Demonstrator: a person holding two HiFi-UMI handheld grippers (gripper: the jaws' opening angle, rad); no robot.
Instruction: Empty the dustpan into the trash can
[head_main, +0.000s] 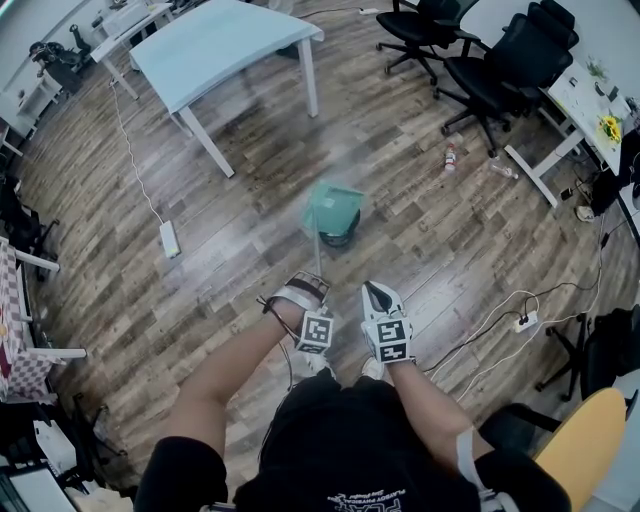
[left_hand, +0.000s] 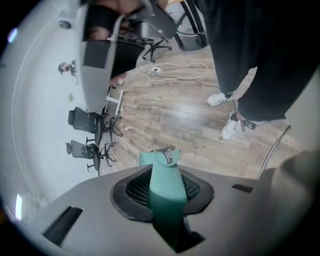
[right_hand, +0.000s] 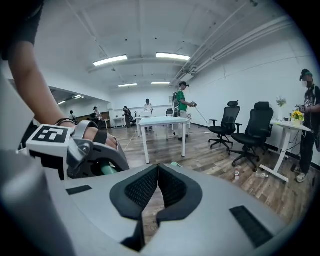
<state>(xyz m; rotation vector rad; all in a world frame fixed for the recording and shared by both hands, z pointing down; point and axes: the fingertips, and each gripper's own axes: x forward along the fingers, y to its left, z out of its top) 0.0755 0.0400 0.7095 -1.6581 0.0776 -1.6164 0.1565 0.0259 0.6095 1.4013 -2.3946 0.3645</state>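
Left hand-held gripper (left_hand: 161, 200) clamped on dustpan (head_main: 333, 204), seemingly above trash can (head_main: 338, 238); right hand-held gripper (right_hand: 157, 192) closed

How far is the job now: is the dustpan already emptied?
Done: the left tongs grip the teal dustpan by its handle, above the dark trash can. In hand: probably the tipping; the pan is blurred. Left: whether dirt has fallen cannot be seen. The right tongs are shut, empty.

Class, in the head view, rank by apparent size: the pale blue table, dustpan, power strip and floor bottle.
1. table
2. dustpan, though it is held nearer the camera
3. power strip and bottle: too alike to rank
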